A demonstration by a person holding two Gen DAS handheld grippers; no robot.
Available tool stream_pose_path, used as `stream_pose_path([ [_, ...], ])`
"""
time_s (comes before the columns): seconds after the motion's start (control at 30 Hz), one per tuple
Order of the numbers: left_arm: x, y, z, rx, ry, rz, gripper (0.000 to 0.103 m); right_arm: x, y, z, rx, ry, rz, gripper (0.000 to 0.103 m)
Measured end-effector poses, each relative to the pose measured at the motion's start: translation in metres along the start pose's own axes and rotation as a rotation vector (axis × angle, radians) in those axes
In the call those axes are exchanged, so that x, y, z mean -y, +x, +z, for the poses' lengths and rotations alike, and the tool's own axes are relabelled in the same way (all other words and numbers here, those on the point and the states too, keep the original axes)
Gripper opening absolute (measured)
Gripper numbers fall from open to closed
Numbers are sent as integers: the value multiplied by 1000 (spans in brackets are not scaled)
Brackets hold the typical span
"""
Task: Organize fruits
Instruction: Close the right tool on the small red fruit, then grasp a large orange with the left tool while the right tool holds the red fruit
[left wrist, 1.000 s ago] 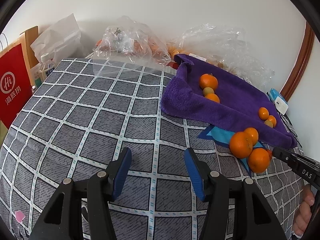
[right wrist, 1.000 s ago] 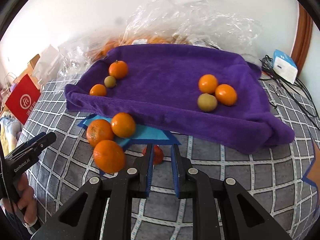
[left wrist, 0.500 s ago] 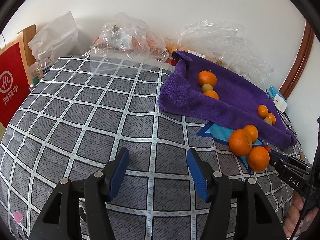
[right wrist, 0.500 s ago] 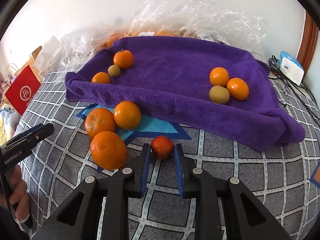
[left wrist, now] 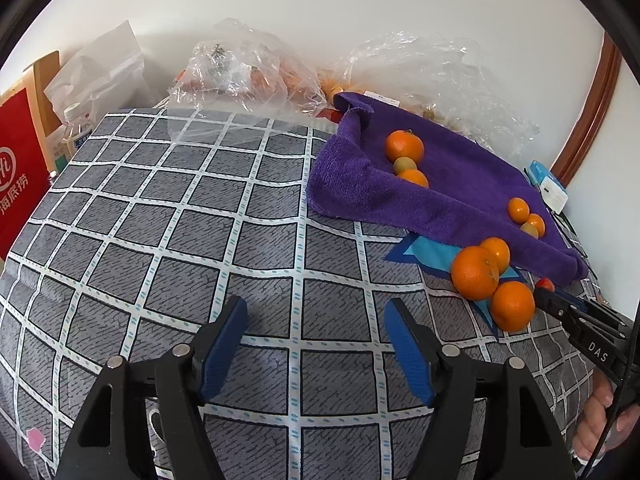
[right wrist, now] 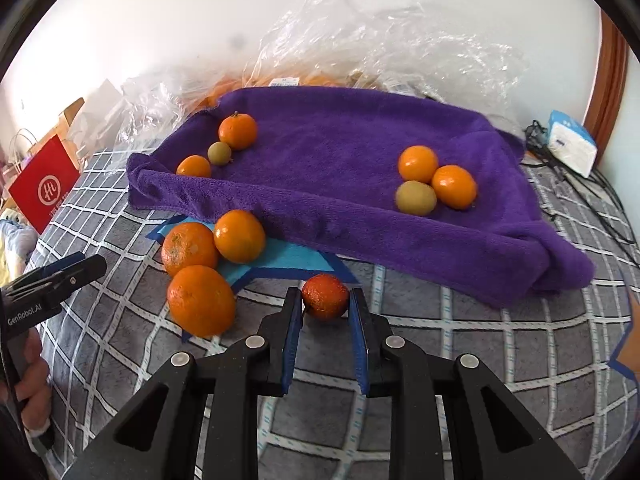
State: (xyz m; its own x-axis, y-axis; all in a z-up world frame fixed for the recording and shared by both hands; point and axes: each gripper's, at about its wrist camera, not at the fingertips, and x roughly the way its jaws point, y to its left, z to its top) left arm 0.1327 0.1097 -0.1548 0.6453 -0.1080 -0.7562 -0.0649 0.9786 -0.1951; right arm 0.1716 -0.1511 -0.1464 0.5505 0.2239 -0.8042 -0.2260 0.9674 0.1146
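Observation:
A purple towel [right wrist: 320,148] lies at the back of the checked cloth, with two groups of small oranges and greenish fruits on it, one [right wrist: 237,131] at the left and one [right wrist: 418,164] at the right. Three large oranges [right wrist: 200,300] sit on a blue paper [right wrist: 280,256] in front of the towel. My right gripper [right wrist: 325,300] is shut on a small red-orange fruit [right wrist: 325,297] that rests on the cloth, with its pads touching both sides. My left gripper [left wrist: 316,308] hovers over bare checked cloth, left of the oranges [left wrist: 475,268]. Its jaws are opening, with nothing between them.
Clear plastic bags [left wrist: 240,68] with fruit crowd the back edge by the wall. A red paper bag [left wrist: 16,184] and a bottle [left wrist: 74,128] stand at the left. A white-blue box [right wrist: 570,144] and cables [right wrist: 580,200] lie at the right. A person's hand [right wrist: 32,380] holds each gripper.
The left jaws have spread wider, in place. The right gripper has slid forward, so the small red-orange fruit, earlier beyond its tips, now sits between them.

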Motion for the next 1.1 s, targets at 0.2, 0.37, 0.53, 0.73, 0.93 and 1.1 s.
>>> stream_pose_path([
  [0.2, 9, 0, -6, -23, 36, 69, 85, 22, -11, -13, -10, 28, 7, 24],
  [0.37, 12, -5, -1, -60, -24, -5, 84, 29, -4, -16, -32, 55, 53, 24],
  [0.53, 21, -7, 11, -63, -76, -102, 83, 27, 3, -11, -31, 47, 70, 26],
  [0.73, 56, 5, 25, -56, -52, -170, 78, 28, -4, -14, -11, 30, 29, 24],
  [0.93, 85, 25, 37, -102, -27, -171, 64, 44, -15, -20, 22, 68, -13, 24],
  [1.1, 99, 42, 34, -150, 2, -156, 56, 48, -11, -21, 10, 76, -1, 24],
])
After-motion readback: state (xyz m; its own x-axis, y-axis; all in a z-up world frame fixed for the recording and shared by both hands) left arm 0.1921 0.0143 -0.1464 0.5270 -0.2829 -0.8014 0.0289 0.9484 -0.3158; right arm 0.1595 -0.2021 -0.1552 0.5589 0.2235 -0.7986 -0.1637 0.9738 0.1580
